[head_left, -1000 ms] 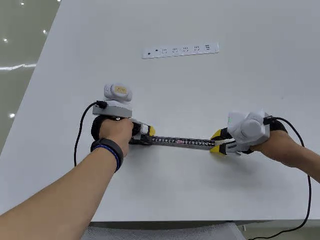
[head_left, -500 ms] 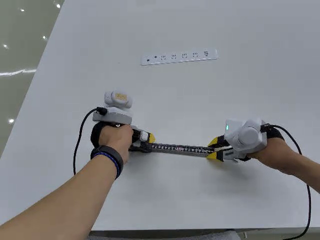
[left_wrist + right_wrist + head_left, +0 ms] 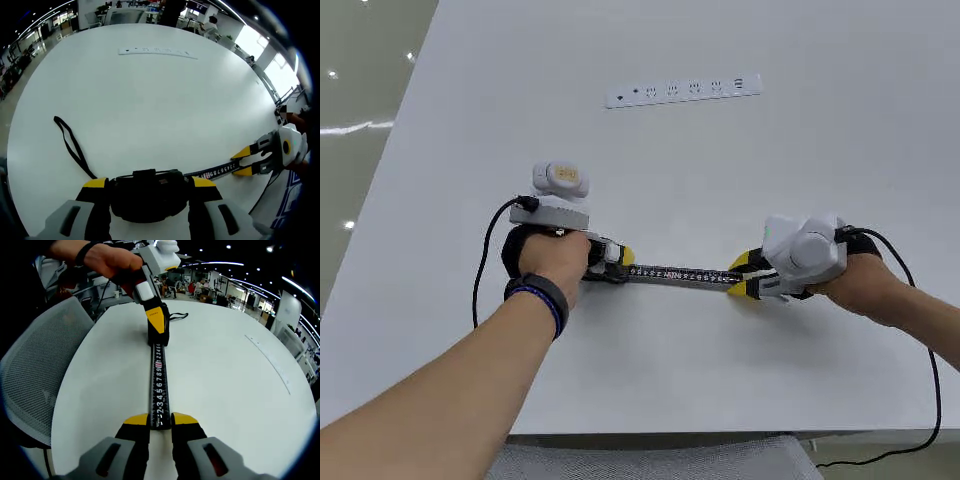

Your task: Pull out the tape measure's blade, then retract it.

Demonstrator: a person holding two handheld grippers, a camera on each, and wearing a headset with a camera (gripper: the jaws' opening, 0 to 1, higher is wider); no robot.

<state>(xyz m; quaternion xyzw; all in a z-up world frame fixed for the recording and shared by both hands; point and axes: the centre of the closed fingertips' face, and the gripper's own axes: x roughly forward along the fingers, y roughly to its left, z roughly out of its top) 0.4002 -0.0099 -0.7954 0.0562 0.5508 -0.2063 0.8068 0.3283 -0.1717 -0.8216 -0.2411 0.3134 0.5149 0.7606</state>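
Left claw (image 3: 149, 183): squeezed shut on both sides of the black tape measure (image 3: 147, 197).
Right claw (image 3: 160, 420): almost closed, with its yellow tips pinching the far end of the blade (image 3: 159, 385).
Tape measure: low on the white worktop (image 3: 720, 180), inside the left claw, on the person's left side.
Blade: pulled part way out. It runs straight from the tape measure to the right claw, numbers facing up. I cannot tell if it touches the worktop.
Strap (image 3: 70, 145): a thin black loop lying flat on the worktop, coming from the tape measure.
Power strip (image 3: 682, 89): long and white, far back on the worktop, well apart from both claws.
Chair (image 3: 35, 375): grey mesh, at the worktop's near edge.
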